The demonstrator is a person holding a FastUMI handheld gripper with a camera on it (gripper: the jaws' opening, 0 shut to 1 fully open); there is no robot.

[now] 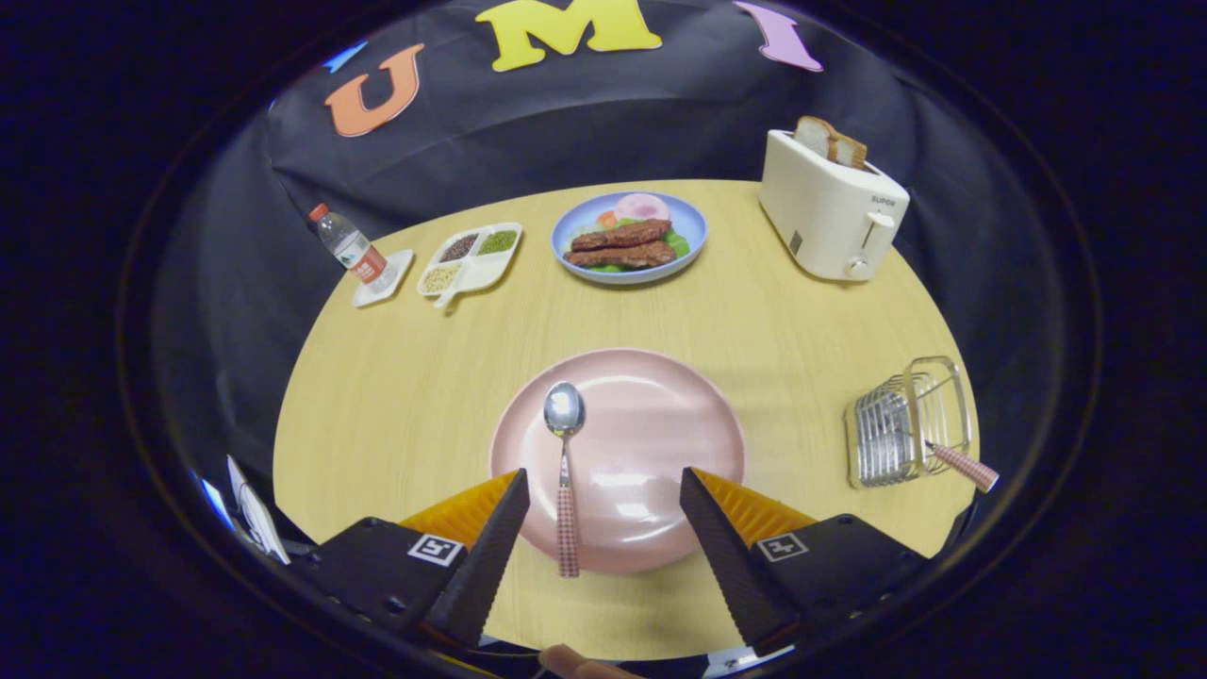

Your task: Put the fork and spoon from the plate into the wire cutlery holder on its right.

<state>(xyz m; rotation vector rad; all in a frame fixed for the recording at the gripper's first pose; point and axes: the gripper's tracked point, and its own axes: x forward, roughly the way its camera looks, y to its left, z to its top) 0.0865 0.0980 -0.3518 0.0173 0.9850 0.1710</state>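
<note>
A pink plate (660, 415) lies on the wooden table just ahead of my fingers. On its left part rests a spoon (565, 453), bowl pointing away, its checked handle reaching over the near rim between my fingers, closer to the left one. My gripper (603, 483) hovers open over the plate's near edge with nothing between its fingers. To the right of the plate stands the wire cutlery holder (905, 424); a checked handle (962, 465) sticks out of it toward the right.
Beyond the plate sit a blue plate of food (629, 238), a divided white tray of grains (471, 256), and a water bottle (347, 243) on a small white dish. A cream toaster (830, 203) with bread stands at the far right.
</note>
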